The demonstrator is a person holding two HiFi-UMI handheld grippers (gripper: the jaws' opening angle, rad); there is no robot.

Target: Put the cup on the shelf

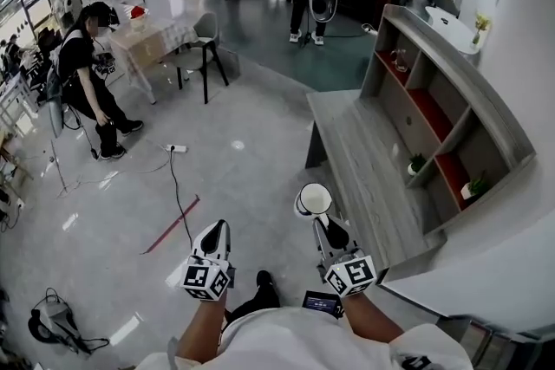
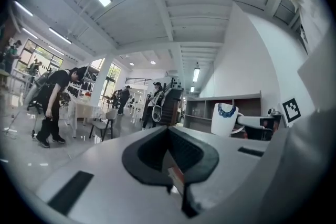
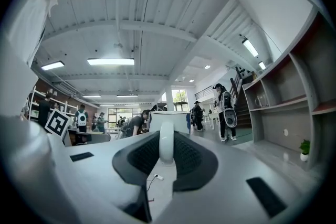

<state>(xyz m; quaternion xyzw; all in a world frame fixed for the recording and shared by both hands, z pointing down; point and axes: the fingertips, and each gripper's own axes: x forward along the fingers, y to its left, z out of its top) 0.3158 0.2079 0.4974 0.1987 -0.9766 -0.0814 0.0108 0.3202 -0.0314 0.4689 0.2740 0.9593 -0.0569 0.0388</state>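
Grey shelf (image 1: 473,87) holds two potted plants (image 1: 417,162), glassware (image 1: 399,58); floor (image 1: 251,160): cable (image 1: 178,186), red tape (image 1: 172,225).

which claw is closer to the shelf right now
Right. The right claw, holding the cup by its handle, is just beside the front edge of the shelf; the left claw is farther out over the floor, on the right claw's far side.

The head view looks steeply down from above on the left tongs (image 1: 216,230), the right tongs (image 1: 322,226), the floor (image 1: 217,143) and the shelf (image 1: 434,113). Each tongs view sits low and close behind its own jaws, facing level across the room. All three views share the shelf, and the left tongs view also shares the cup (image 2: 226,119) with the head view.
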